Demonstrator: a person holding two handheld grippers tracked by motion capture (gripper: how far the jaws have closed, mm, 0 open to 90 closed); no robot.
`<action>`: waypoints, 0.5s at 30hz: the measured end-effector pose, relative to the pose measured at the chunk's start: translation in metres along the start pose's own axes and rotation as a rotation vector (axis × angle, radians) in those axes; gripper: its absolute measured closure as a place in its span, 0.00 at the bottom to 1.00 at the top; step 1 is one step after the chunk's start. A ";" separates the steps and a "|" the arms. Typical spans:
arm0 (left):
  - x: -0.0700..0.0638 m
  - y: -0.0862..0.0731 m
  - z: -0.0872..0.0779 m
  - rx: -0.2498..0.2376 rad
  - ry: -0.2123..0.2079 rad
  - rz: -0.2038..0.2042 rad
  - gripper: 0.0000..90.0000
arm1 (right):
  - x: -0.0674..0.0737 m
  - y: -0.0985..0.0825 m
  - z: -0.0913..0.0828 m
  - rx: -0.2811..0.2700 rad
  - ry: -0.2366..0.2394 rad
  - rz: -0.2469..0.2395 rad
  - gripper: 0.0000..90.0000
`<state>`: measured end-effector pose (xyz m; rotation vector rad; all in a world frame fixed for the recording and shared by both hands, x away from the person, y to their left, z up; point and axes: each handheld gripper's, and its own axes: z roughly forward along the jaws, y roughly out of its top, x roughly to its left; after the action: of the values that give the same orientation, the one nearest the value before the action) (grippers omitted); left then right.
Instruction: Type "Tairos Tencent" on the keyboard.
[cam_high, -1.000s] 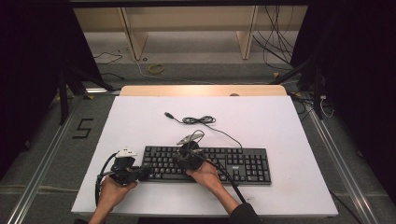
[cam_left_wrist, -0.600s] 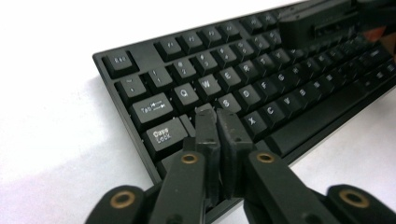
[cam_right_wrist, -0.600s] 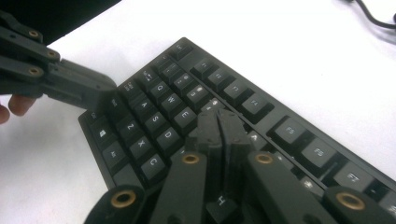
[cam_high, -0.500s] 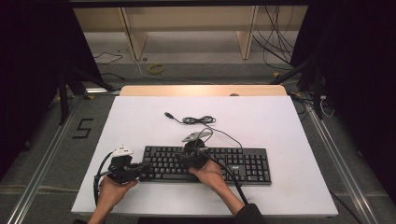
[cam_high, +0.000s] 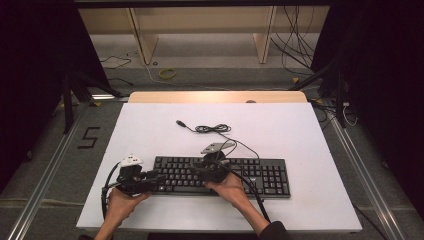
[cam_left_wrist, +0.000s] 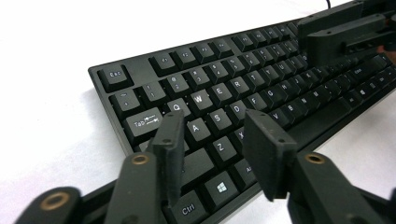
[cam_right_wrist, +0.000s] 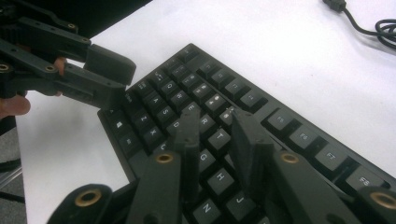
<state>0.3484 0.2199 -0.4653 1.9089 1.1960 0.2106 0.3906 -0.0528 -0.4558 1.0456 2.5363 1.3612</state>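
Note:
A black keyboard lies on the white table, nearer its front edge. My left gripper reaches in over the keyboard's left end. In the left gripper view it stands open above the A, S and Z keys of the keyboard; its jaws have just been opening and nothing is between them. My right gripper hovers over the letter keys, pointing left. In the right gripper view it is open over the T and G keys, jaws just opened, nothing gripped.
The keyboard's black cable lies coiled behind it, ending in a USB plug. In each gripper view the other gripper stands close: right gripper, left gripper. Wooden shelving stands on the floor beyond the table.
Both grippers' jaws have parted from shut to open over the keys. The right gripper has shifted and lifted slightly; the left hand has kept its place.

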 end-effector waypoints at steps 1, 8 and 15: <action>0.000 0.000 0.000 -0.001 -0.002 0.001 0.62 | 0.000 0.000 -0.001 -0.002 -0.001 -0.001 0.80; -0.002 0.002 0.000 -0.007 0.001 0.002 0.55 | 0.000 -0.002 -0.008 -0.011 0.009 0.002 0.72; -0.004 0.005 0.002 -0.016 -0.010 0.008 0.51 | 0.000 -0.005 -0.014 -0.021 0.027 -0.003 0.67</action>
<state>0.3505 0.2150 -0.4621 1.8991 1.1767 0.2146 0.3825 -0.0648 -0.4511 1.0258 2.5354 1.4076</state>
